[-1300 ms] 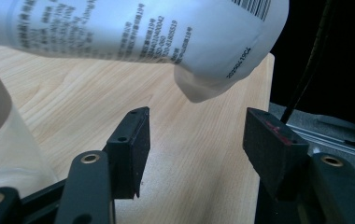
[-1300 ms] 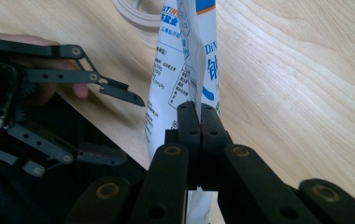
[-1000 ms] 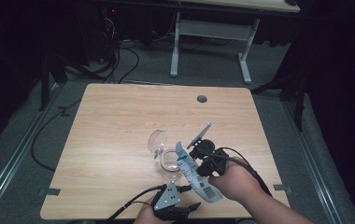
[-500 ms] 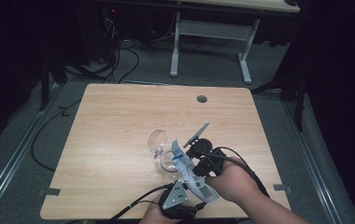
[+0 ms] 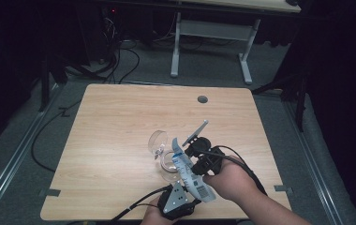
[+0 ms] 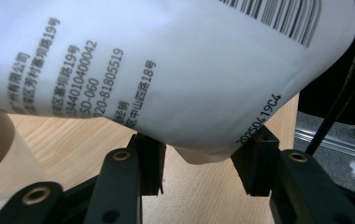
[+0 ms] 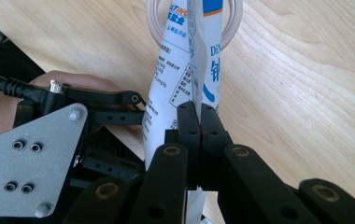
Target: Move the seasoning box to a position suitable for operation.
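A white and blue printed pouch (image 5: 189, 171) hangs slanted over the front of the wooden table (image 5: 115, 117). My right gripper (image 5: 191, 161) is shut on its middle, and its jaws press together on the pouch (image 7: 175, 70) in the right gripper view (image 7: 199, 116). The pouch's top leans over a clear glass cup (image 5: 168, 165), whose round rim (image 7: 153, 25) shows behind it. My left gripper (image 5: 192, 199) sits at the table's front edge, open. The pouch's bottom corner (image 6: 199, 156) lies between its spread jaws (image 6: 201, 161) without touching them.
A second clear glass piece (image 5: 158, 140) lies just behind the cup. A round cable hole (image 5: 202, 99) sits near the table's far edge. Beyond the table stand a desk frame (image 5: 209, 33) and floor cables (image 5: 120, 61). The table's left half is bare wood.
The pouch's lower end has swung left with the right hand. My left gripper has slid right under the pouch's bottom.
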Demonstrator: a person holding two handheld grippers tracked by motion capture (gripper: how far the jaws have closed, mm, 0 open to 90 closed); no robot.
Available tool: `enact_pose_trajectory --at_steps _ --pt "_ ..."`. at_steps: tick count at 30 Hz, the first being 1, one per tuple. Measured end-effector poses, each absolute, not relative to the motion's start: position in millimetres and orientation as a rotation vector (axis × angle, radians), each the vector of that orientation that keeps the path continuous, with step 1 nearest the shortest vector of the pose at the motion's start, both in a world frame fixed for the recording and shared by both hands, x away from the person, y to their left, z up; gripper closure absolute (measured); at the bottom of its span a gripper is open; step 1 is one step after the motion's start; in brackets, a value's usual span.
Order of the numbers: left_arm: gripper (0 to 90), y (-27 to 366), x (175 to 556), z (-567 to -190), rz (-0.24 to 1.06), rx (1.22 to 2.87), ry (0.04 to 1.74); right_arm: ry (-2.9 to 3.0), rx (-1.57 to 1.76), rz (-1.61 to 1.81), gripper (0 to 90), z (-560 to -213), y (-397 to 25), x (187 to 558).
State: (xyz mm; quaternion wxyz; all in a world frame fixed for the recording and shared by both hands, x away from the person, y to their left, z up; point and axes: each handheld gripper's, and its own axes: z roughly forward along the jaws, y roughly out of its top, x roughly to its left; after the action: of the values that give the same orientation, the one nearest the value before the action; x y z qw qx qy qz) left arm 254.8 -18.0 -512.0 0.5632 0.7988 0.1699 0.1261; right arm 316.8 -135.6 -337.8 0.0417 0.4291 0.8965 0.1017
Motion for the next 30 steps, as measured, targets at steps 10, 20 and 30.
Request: enact_pose_trajectory --at_steps 10,20,30 --pt "61.2 -21.4 255.8 -506.9 0.308 1.918 0.387 2.751 1.29 0.325 90.0 -340.3 -138.5 323.8" --pt "61.6 -20.3 252.9 -505.0 0.303 1.905 0.381 2.752 1.289 0.326 90.0 -340.9 -137.4 325.7" --pt "61.2 -15.8 256.6 -500.6 0.276 1.88 0.392 2.743 1.279 0.341 90.0 -336.1 -136.3 329.8"
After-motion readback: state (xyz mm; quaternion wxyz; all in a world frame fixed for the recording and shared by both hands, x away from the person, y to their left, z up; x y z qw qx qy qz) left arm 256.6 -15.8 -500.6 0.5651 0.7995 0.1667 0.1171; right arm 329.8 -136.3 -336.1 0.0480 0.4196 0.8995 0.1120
